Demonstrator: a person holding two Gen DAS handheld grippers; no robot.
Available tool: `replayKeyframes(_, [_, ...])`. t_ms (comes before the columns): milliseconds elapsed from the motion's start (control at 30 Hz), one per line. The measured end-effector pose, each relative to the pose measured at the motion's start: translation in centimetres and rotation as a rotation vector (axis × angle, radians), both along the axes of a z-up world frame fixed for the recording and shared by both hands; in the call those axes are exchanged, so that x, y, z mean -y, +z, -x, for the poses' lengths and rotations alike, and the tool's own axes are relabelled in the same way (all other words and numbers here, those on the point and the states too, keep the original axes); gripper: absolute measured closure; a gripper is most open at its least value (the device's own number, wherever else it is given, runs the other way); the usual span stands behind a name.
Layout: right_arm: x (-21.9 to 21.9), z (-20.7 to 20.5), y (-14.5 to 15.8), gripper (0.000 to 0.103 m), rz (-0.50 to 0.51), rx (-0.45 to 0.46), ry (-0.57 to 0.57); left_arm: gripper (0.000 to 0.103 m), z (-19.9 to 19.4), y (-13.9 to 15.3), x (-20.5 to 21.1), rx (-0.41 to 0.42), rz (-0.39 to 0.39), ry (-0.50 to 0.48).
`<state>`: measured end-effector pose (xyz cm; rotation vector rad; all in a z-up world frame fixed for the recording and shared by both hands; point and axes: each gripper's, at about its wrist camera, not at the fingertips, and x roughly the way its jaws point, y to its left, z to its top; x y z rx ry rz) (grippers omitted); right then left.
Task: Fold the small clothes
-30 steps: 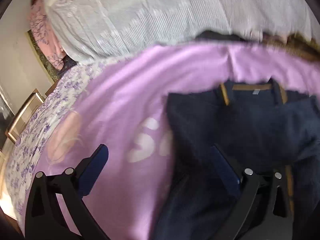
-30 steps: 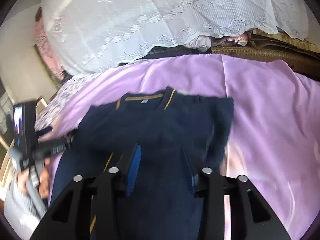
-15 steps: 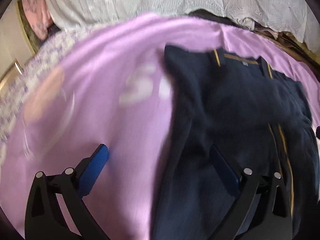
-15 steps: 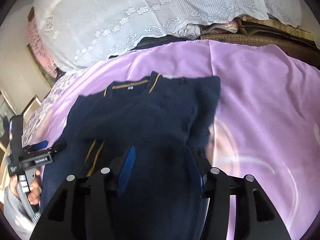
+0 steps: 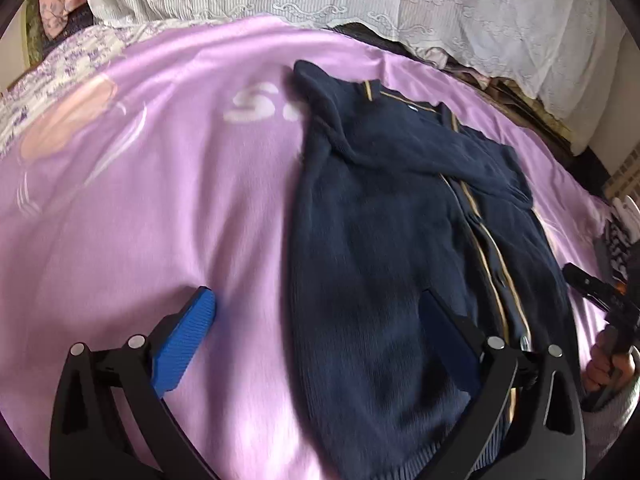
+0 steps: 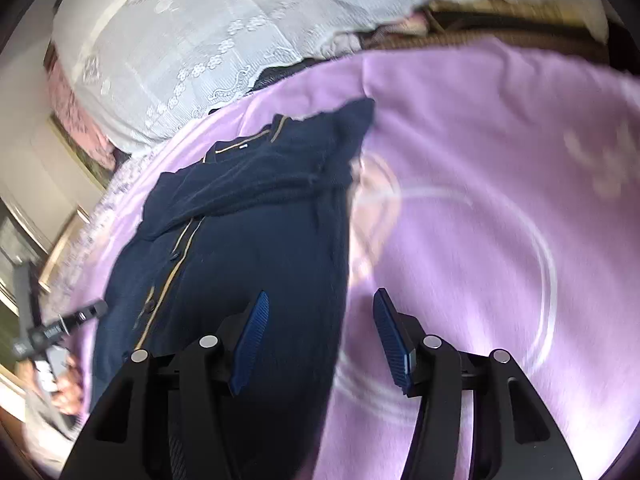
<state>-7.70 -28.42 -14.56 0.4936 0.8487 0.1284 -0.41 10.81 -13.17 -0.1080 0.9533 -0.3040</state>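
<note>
Navy knit cardigan (image 5: pixel 380 240) lies flat on the lilac blanket (image 5: pixel 160 200), sleeves folded across its chest. Left gripper (image 5: pixel 316 320) and right gripper (image 6: pixel 320 332) hover above it, both spread and pinching nothing.

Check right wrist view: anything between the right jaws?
Yes: the navy cardigan's side edge and bare purple blanket lie under the open right gripper; nothing gripped.
</note>
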Motion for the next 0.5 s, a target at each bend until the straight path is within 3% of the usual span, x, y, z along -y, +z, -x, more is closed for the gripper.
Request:
replayKeyframes(167, [-0.6,1.8,-0.4,0.047,-0.071,-0.008,0.055,0.005,2.7,0.0,-0.1,-0.007,0.067,-0.069])
replayKeyframes(433, [-2.1,4.2,-0.9,0.046,-0.207,-0.024,0.184,0.005,6.2,-0.6,-0.2,-0.091,0.303,-0.232])
replayKeyframes(500, [-3.0,4.4,-0.9,0.046,-0.205,-0.026,0.22,0.005,6.9,-0.9,0.9,-0.099,0.277,-0.273])
